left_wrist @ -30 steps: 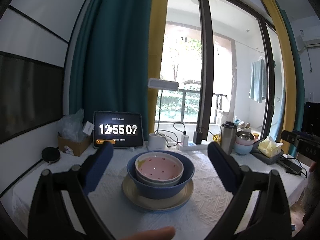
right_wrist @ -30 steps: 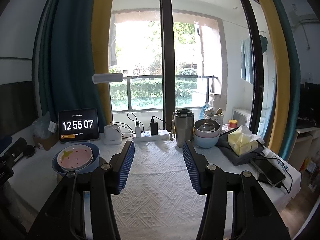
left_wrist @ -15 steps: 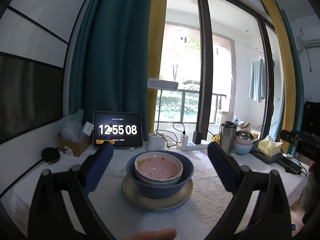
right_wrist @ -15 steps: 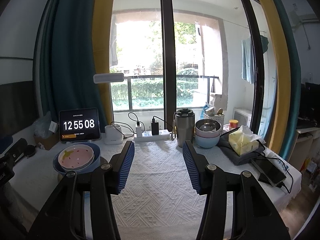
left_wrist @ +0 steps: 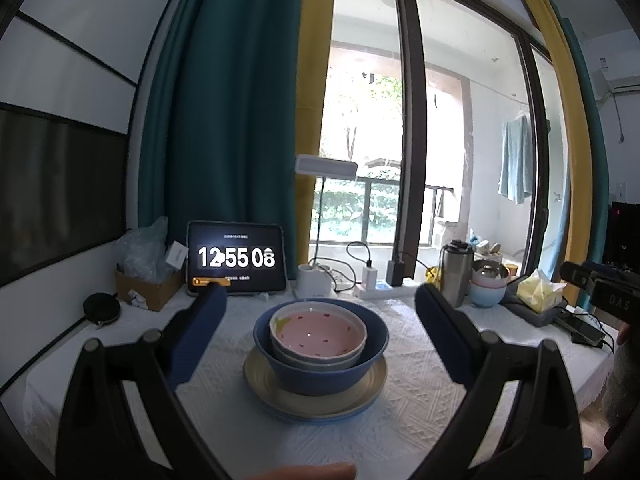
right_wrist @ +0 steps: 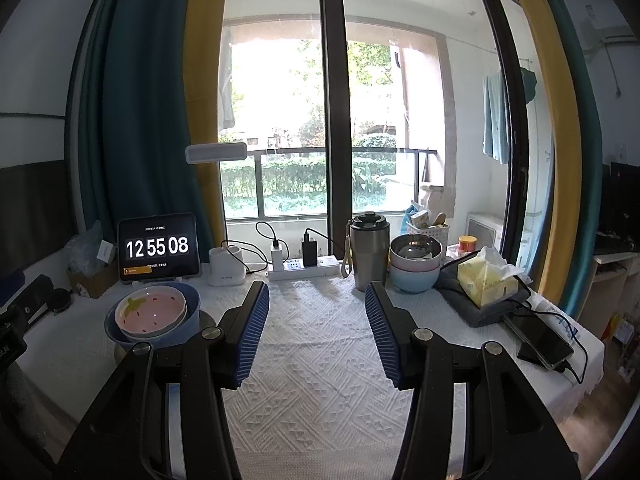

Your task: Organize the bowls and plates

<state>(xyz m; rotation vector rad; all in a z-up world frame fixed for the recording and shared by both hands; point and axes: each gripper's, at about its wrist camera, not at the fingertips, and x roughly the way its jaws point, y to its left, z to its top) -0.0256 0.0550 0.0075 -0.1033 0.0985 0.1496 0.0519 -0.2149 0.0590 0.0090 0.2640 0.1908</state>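
Observation:
A pink strawberry-pattern bowl [left_wrist: 318,330] sits nested in a large dark blue bowl [left_wrist: 320,376], which stands on a beige plate [left_wrist: 312,400] on the white tablecloth. The stack also shows at the left in the right wrist view, with the pink bowl [right_wrist: 151,312] on top. My left gripper [left_wrist: 320,320] is open and empty, its jaws wide on either side of the stack, a little short of it. My right gripper [right_wrist: 316,320] is open and empty over bare tablecloth. A second stack of a steel, a pink and a light blue bowl [right_wrist: 414,268] stands at the back right.
A tablet clock [right_wrist: 158,248], lamp base [right_wrist: 226,266], power strip [right_wrist: 304,268] and steel tumbler [right_wrist: 369,250] line the back edge. A tissue pack [right_wrist: 486,278] on grey cloth and a phone [right_wrist: 542,340] lie at the right. A cardboard box [left_wrist: 148,288] is back left.
Almost nothing has moved. The left view has drifted back very slightly from the stack. The clock has gone from 12:55:07 to 12:55:08.

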